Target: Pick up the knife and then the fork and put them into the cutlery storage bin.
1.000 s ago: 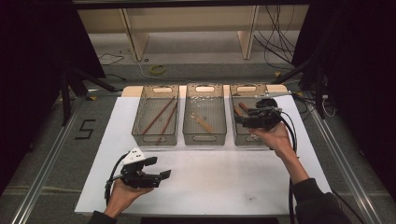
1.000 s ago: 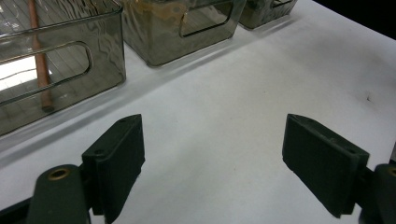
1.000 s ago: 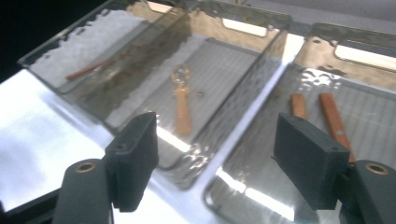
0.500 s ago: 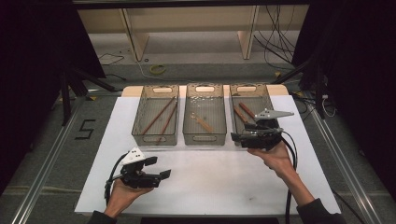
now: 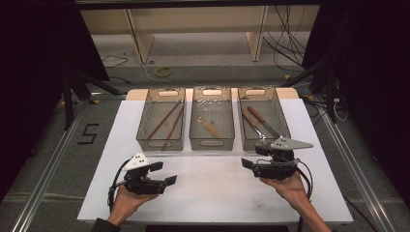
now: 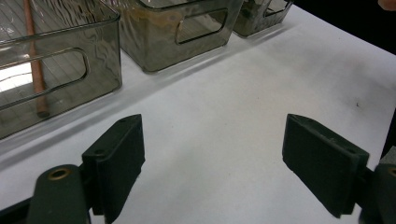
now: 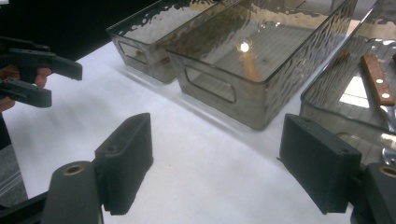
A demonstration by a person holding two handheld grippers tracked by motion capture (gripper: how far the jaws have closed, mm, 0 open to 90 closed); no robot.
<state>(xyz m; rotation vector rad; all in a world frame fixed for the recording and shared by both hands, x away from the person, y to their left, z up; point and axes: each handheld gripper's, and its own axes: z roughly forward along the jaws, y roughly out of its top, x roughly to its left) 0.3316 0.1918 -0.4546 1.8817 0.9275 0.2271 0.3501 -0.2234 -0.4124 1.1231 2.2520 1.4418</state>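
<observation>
a white table (image 5: 212, 193) stands in a dark room, with three clear bins in a row across the middle of the high view. the right gripper (image 5: 256, 157), over the right bin (image 5: 263, 116) a second ago, now sits lower in the frame, just below that bin's near wall; its jaws have just been opening and stand wide, nothing between them. knives (image 5: 258, 123) lie in that bin. the left gripper (image 5: 164, 174), lower left, is unmoved, jaws wide and empty.
</observation>
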